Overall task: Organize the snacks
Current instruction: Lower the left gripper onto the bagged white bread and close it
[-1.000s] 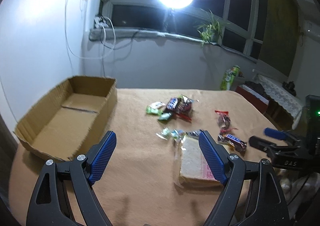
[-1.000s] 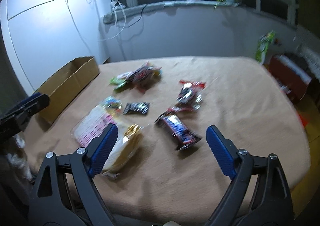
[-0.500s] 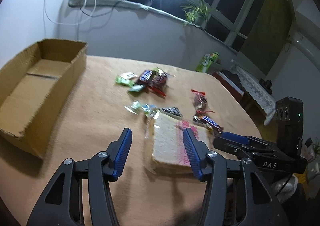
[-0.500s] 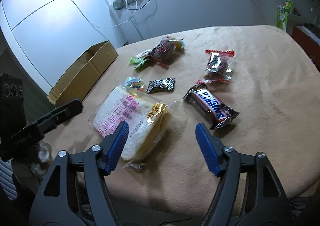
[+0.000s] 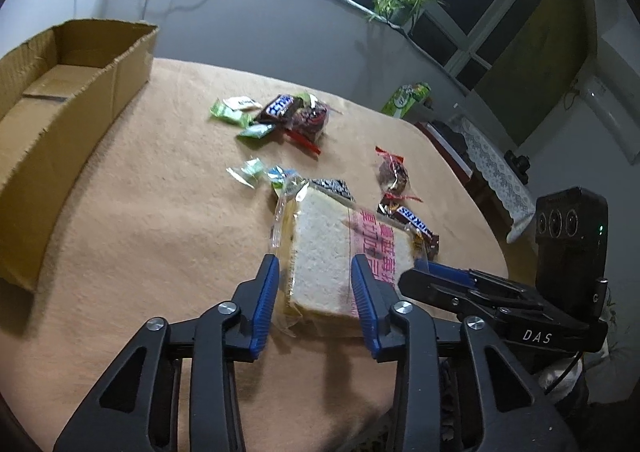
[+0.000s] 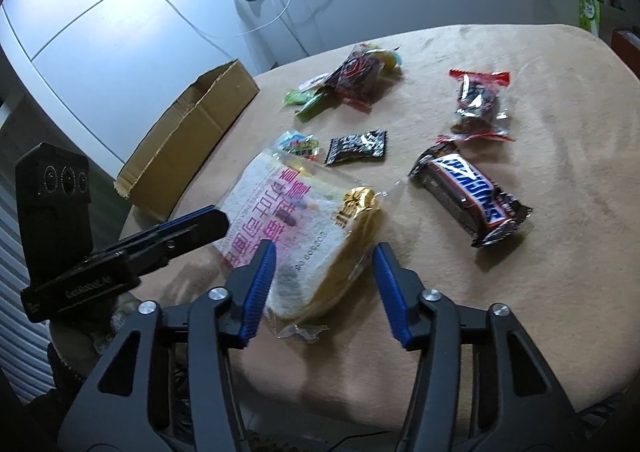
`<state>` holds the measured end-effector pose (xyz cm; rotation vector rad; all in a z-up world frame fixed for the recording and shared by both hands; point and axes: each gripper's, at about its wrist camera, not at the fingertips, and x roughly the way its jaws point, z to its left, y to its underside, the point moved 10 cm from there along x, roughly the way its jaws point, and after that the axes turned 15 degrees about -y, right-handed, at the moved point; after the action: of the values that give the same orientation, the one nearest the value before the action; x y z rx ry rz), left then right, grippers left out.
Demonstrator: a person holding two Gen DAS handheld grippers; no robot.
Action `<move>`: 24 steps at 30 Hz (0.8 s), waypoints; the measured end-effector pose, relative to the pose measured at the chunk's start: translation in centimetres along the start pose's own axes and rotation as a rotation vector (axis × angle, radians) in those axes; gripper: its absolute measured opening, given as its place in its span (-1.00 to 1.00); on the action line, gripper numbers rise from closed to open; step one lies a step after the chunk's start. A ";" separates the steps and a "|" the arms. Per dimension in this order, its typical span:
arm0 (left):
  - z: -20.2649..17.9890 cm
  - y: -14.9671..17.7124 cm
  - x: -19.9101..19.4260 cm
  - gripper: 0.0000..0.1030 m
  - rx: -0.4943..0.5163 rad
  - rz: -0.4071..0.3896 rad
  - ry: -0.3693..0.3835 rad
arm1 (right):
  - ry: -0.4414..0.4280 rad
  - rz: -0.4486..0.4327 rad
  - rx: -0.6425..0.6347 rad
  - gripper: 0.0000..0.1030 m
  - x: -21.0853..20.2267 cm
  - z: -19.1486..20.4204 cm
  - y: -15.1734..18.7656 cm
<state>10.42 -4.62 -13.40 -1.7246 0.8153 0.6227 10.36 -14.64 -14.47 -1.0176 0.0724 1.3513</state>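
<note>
Left wrist view: your left tongs (image 5: 315, 294) sit narrowed around the near end of the bagged sliced bread (image 5: 340, 248), blue pads beside its two sides; contact cannot be told. The bread lies flat on the tan-covered counter (image 5: 160, 212). A cardboard box (image 5: 60, 100) stands open at far left. A Snickers bar (image 5: 414, 220) lies just right of the bread.

Right wrist view: your right tongs (image 6: 325, 284) straddle the other near corner of the same bread (image 6: 304, 228), narrowed, not plainly clamped. The Snickers bar (image 6: 470, 194) lies to the right, apart. A black candy packet (image 6: 357, 146) lies beyond the bread. Your left tongs (image 6: 188, 220) reach in from the left.
</note>
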 end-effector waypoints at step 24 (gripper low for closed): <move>1.5 -2.5 -4.3 -0.36 -0.010 -0.163 -0.054 | -0.010 -0.018 -0.130 -0.01 0.9 5.0 -4.1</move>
<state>9.66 -1.76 -9.09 -1.7554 0.6278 0.5616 11.48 -10.28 -9.73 -1.1175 -0.0320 1.3581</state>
